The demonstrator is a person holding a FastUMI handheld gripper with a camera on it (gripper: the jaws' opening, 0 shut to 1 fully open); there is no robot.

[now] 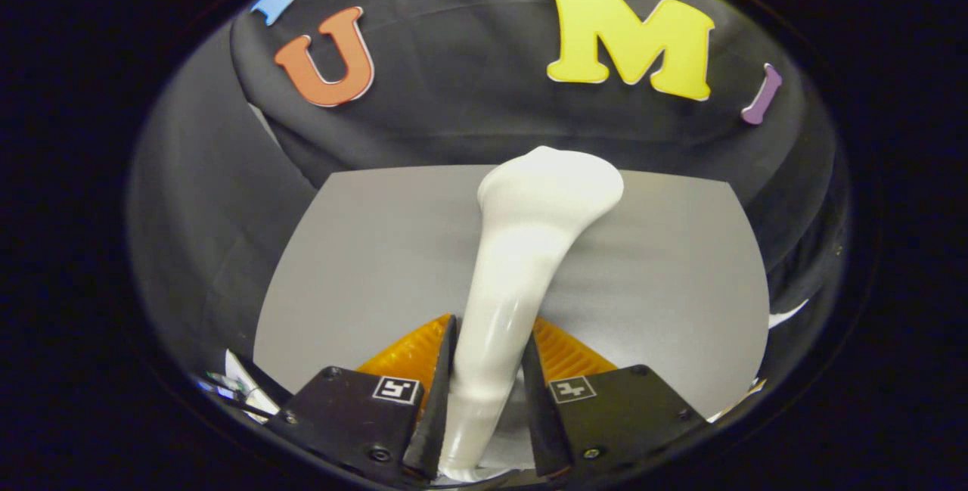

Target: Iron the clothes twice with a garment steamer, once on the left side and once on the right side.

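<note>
A white garment steamer (522,249) runs forward from between my fingers, its slim handle clamped by both of them and its wider head (556,177) pointing away over the far part of a flat grey sheet (363,264). My gripper (488,355) is shut on the steamer's handle. The grey sheet lies beneath the steamer and spreads to both sides of it; I cannot tell from here whether it is the garment or a board. The steamer's face is turned away from me and hidden.
Black cloth walls (454,82) close in behind and on both sides of the grey sheet. Some white paper scraps (246,385) lie by the sheet's near left corner, and another white scrap (786,315) shows by its right edge.
</note>
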